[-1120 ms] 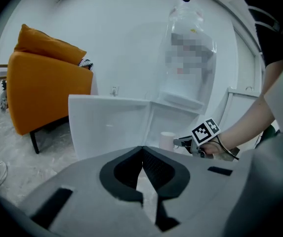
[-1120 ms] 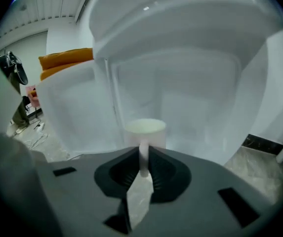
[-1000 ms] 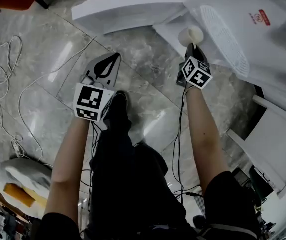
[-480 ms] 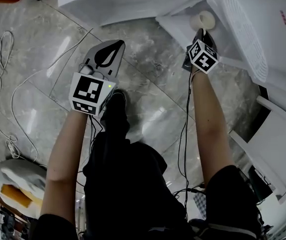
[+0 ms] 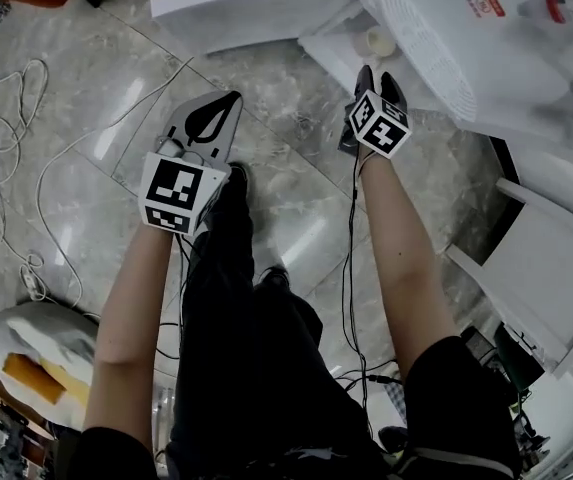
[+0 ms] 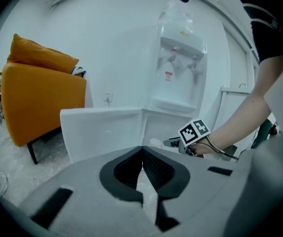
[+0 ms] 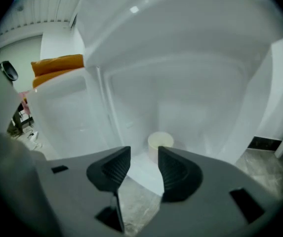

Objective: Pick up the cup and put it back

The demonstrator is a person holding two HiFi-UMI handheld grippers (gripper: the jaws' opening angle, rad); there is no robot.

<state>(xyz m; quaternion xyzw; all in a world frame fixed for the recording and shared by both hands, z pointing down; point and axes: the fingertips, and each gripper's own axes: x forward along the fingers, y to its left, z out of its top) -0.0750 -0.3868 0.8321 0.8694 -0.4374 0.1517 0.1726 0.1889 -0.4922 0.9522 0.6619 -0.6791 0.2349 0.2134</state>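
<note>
Cup (image 7: 160,141) sits upright inside the open white cabinet (image 7: 190,93), just past the right gripper (image 7: 143,154), whose jaws have just been opening with nothing between them, left gripper (image 6: 142,149) jaws pinched together on nothing, marble floor (image 5: 296,148) below, orange armchair (image 6: 37,98) nearby.

No txt you can actually read here. The water dispenser (image 5: 506,68) has a small red label (image 5: 487,3), but the print is too small and blurred to make out; same in the left gripper view. The cube on your left gripper (image 5: 228,100) and on your right gripper (image 5: 378,76) shows b/w square markers only, no letters or nos.
</note>
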